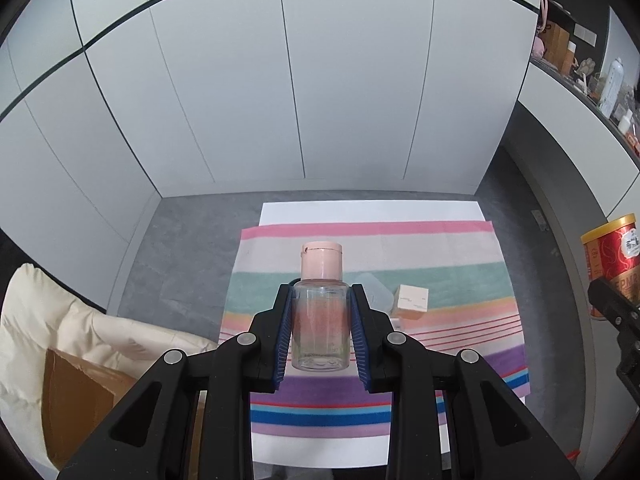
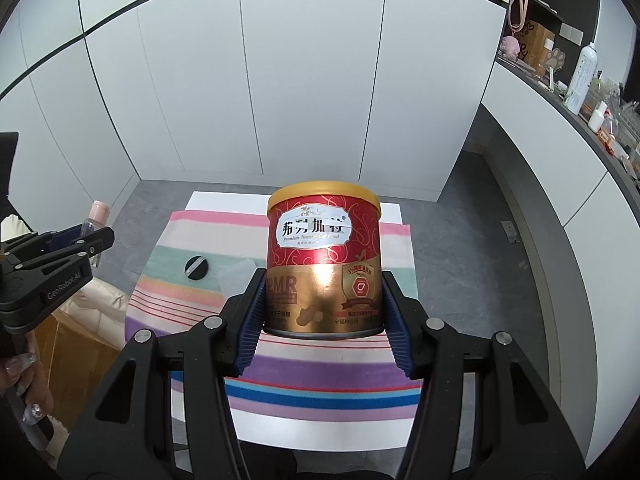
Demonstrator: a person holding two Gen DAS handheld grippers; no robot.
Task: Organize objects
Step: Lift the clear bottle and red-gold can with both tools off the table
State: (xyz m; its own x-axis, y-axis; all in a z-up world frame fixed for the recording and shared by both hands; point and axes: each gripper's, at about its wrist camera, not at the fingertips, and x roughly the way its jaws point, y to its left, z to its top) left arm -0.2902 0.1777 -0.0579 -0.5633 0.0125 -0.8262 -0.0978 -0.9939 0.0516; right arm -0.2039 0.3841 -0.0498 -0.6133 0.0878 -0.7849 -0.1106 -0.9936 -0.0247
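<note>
Gripping a clear pink-capped bottle (image 1: 320, 312), the left tool (image 1: 320, 332) hides a translucent container (image 1: 374, 292) behind it, while the right tool (image 2: 324, 316) clamps a red can (image 2: 324, 256).

Both wrist cameras look steeply down along their own fingers from close above, facing white cabinet doors (image 1: 288, 80); they share the striped towel (image 1: 440, 280) and glimpse each other's gripper at the frame edge
</note>
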